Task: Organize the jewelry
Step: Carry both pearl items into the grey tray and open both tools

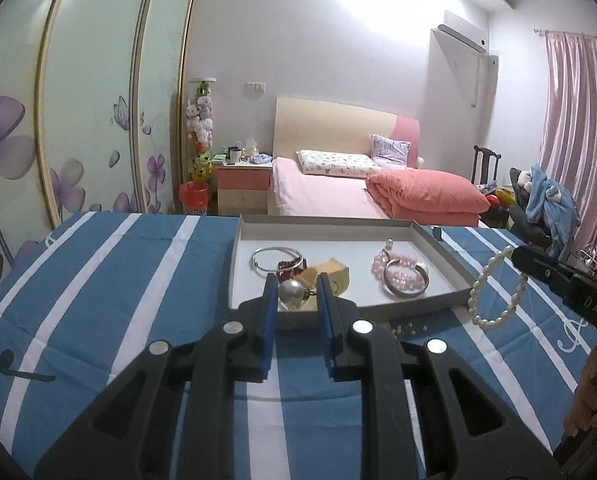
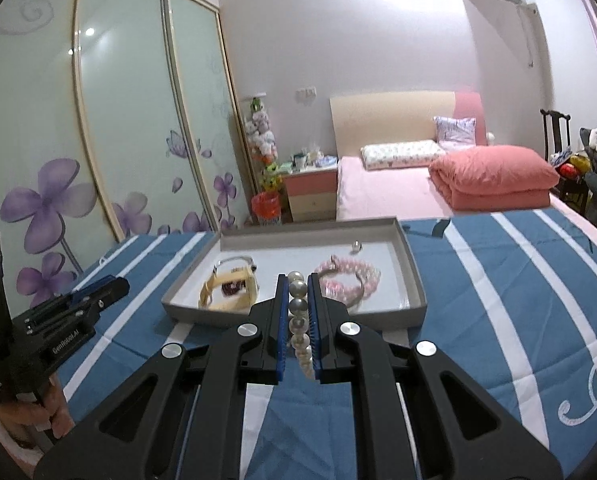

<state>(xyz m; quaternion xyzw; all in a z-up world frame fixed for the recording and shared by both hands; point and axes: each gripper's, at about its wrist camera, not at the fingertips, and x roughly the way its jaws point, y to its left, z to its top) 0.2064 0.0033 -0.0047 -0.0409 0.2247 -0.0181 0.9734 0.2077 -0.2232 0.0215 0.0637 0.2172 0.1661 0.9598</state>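
Observation:
A grey tray [image 1: 442, 240] lies on the blue striped cloth and holds a silver bangle [image 1: 274, 258], a red bead bracelet [image 1: 292, 266], a yellow strap piece [image 1: 334, 270] and a pink bead bracelet [image 1: 402, 272]. My left gripper [image 1: 296, 284] hangs over the tray's near edge, shut on a large pearl piece with a gold fitting [image 1: 292, 291]. The right gripper [image 2: 297, 280] is shut on a white pearl bracelet [image 2: 298, 312]. In the left wrist view that pearl bracelet [image 1: 494, 292] dangles as a loop from the right gripper [image 1: 516, 254], beside the tray's right corner.
Several small studs [image 1: 408, 328] lie on the cloth just in front of the tray. A small pearl item [image 2: 356, 245] sits at the tray's far side. Beyond the cloth stand a pink bed [image 1: 326, 196], a nightstand [image 1: 242, 184] and wardrobe doors [image 1: 90, 120].

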